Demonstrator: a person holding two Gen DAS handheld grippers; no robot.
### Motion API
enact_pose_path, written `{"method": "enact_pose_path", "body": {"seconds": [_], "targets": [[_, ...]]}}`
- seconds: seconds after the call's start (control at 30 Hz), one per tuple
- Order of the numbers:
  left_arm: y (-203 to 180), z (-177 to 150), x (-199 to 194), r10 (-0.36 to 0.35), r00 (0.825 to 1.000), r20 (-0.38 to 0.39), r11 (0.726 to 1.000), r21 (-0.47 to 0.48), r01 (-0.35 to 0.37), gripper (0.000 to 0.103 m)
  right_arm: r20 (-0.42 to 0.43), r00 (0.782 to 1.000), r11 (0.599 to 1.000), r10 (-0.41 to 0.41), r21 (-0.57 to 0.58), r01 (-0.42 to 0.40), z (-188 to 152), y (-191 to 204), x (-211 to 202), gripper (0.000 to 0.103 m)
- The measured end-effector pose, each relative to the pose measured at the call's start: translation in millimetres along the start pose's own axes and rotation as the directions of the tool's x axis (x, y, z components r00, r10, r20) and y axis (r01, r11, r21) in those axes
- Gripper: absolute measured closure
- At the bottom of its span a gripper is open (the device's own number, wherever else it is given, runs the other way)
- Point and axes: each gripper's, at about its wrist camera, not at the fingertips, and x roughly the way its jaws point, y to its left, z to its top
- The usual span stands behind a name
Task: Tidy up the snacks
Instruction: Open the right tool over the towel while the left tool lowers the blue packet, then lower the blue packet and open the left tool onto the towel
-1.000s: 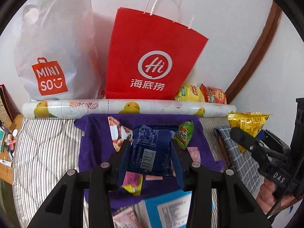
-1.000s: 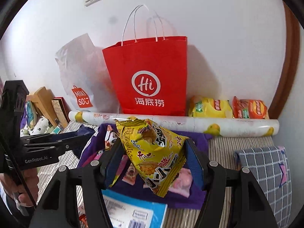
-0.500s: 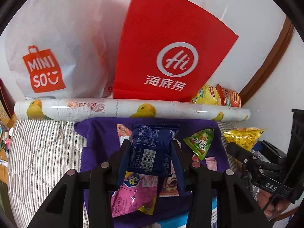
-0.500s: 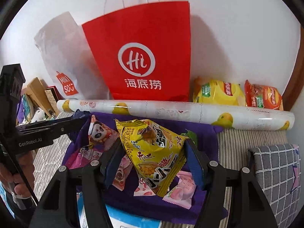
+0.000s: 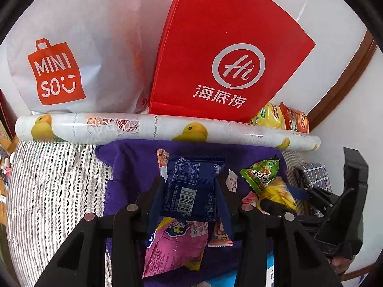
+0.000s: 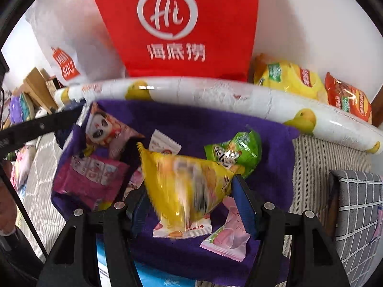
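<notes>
Red bag [image 5: 222, 47], "Hi" logo

"MINISO" is printed on white plastic bag [image 5: 79, 47] | "Hi" with "海底捞" is printed on red paper bag [image 5: 222, 55] | barcode is borne by dark blue snack packet [image 5: 191, 189], digits unreadable.

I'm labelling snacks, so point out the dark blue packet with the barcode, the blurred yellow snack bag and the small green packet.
Dark blue barcode packet [image 5: 191, 189], left wrist view, barcode panel.
Yellow snack bag [image 6: 184, 184], right wrist view, front face.
Small green packet [image 6: 235, 151], right wrist view, centre.
</notes>
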Motion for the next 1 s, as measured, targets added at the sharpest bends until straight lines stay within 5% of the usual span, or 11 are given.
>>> {"method": "enact_pose_path", "body": {"seconds": [0.37, 0.67, 1.0], "targets": [[-4, -2, 4, -0.015, 1.000, -0.014, 1.000, 0.006, 0.015, 0.063, -0.026, 1.000, 1.000, -0.005, 0.006, 0.005, 3, -4, 1, 0.043], [-32, -8, 12, -0.142, 0.989, -0.038, 0.987, 0.064, 0.144, 0.063, 0.131, 0.990, 0.999, -0.046, 0.020, 0.044, 1, -22, -61, 0.043], [-59, -22, 46, -0.084, 0.987, -0.141, 0.988, 0.114, 0.100, 0.063, 0.199, 0.977, 0.993, -0.071, 0.104, 0.051, 0, -51, -88, 0.041]]}}
